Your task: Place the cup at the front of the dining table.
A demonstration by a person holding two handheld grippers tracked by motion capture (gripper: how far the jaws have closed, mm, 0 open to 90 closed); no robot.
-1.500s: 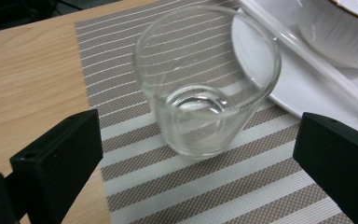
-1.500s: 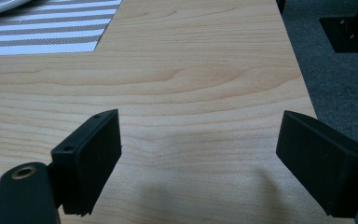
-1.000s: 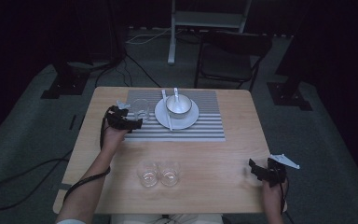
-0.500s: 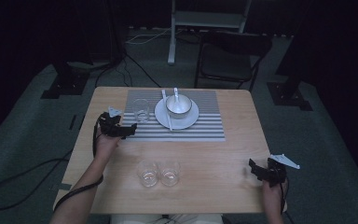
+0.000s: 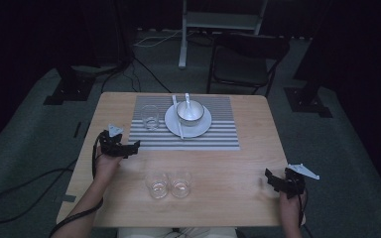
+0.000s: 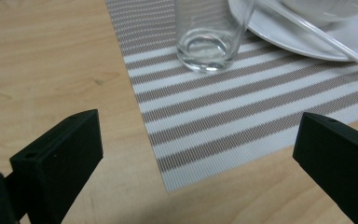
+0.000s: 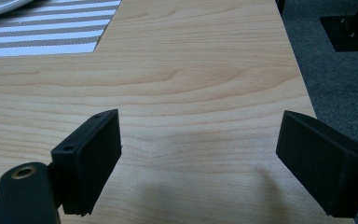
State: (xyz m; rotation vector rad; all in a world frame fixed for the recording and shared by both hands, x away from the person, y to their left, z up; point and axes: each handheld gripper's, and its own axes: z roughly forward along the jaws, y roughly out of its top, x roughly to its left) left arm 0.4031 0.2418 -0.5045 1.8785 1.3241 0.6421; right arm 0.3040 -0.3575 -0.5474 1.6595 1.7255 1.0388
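High view: the left tool (image 5: pixel 129 147) hovers spread and empty at the striped mat's (image 5: pixel 213 139) near-left corner, with a glass (image 5: pixel 150 118) standing on the mat beyond it; the right tool (image 5: pixel 273 181) rests spread on the tabletop (image 5: pixel 238 168)

Left gripper view: the glass (image 6: pixel 209 32) stands upright beside the plate (image 6: pixel 298 39) — thin, slippery, breakable, best pinched across its lower wall

Right gripper view: jaws wide over bare wood

Dim room, grey carpet floor (image 5: pixel 25 144); a dark folding chair (image 5: pixel 245 62) stands behind the wooden table (image 5: pixel 238 168)
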